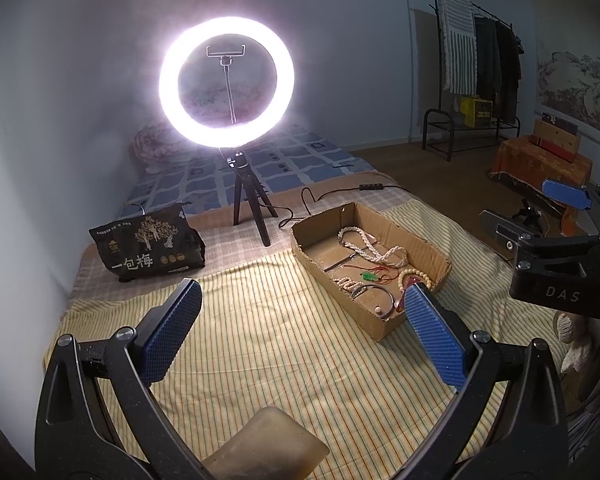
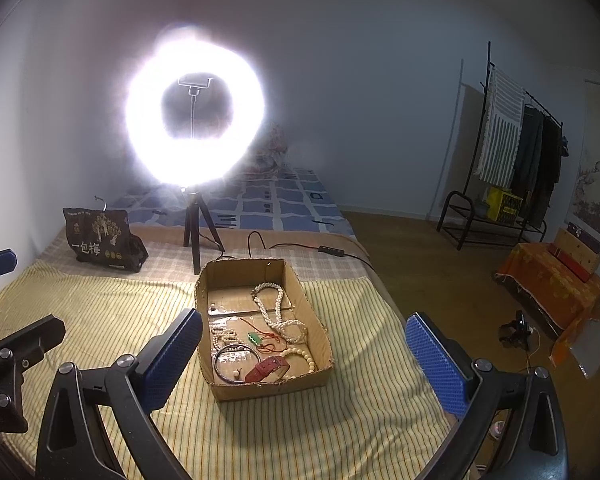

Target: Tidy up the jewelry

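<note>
Cardboard box (image 2: pixel 265 390) on the striped yellow cloth (image 2: pixel 100 312) holds all the jewelry I can see; none lies loose on the cloth, which fits either a sorted pile or one waiting to be laid out, so I call no stage. Going left to right: snack bag (image 1: pixel 148 248), ring light (image 1: pixel 226 80) on its tripod, then the box. My left gripper (image 1: pixel 302 332) is spread wide, holding nothing; the box sits ahead and to its right, partly behind the right finger. My right gripper (image 2: pixel 304 356) is also spread and empty, and the box lies dead ahead between its fingers, long axis running away from me. I judge the right hand nearer and better lined up. Right view shows the box floor plainly: pearl necklace (image 2: pixel 278 312) at the back, green pendant (image 2: pixel 254 337) on red cord mid-box, dark bangle (image 2: pixel 236 362) and red strap (image 2: pixel 267 367) at the near end. Left view hides that near end, but shows the other gripper's body at right.
</note>
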A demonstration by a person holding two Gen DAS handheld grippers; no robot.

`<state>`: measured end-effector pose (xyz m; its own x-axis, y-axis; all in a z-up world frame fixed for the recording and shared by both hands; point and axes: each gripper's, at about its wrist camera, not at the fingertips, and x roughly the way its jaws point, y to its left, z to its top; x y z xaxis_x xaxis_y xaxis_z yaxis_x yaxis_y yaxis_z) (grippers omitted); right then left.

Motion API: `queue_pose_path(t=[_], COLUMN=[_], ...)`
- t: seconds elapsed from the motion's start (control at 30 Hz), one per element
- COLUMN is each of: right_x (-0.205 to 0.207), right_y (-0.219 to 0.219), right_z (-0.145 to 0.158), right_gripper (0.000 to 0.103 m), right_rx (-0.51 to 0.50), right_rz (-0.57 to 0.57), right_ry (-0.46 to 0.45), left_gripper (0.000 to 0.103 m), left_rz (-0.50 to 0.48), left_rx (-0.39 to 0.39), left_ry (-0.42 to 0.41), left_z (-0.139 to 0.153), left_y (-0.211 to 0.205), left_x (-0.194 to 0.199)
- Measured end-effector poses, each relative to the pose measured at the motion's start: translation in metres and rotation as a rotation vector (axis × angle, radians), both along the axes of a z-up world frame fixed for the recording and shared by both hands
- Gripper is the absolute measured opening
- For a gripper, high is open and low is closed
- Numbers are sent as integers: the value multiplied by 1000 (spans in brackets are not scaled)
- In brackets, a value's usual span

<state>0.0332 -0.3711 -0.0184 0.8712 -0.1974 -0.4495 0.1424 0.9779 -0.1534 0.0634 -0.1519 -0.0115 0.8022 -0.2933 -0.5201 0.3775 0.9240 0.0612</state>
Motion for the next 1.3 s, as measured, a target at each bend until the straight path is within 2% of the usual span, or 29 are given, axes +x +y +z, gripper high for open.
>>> queue_pose_path(t=[1.07, 1.3], right_x=[2, 3], right_y=[0, 1], right_z=[-3, -4], right_gripper=[103, 103], right_rx=[1, -2], right_rz=[0, 2], right_ry=[22, 28], left_gripper=[103, 103], left_rz=[0, 2], left_rx=[-6, -2], left_ry=[-2, -25], left_z=[2, 10], left_y=[1, 0], left_x=[-2, -2])
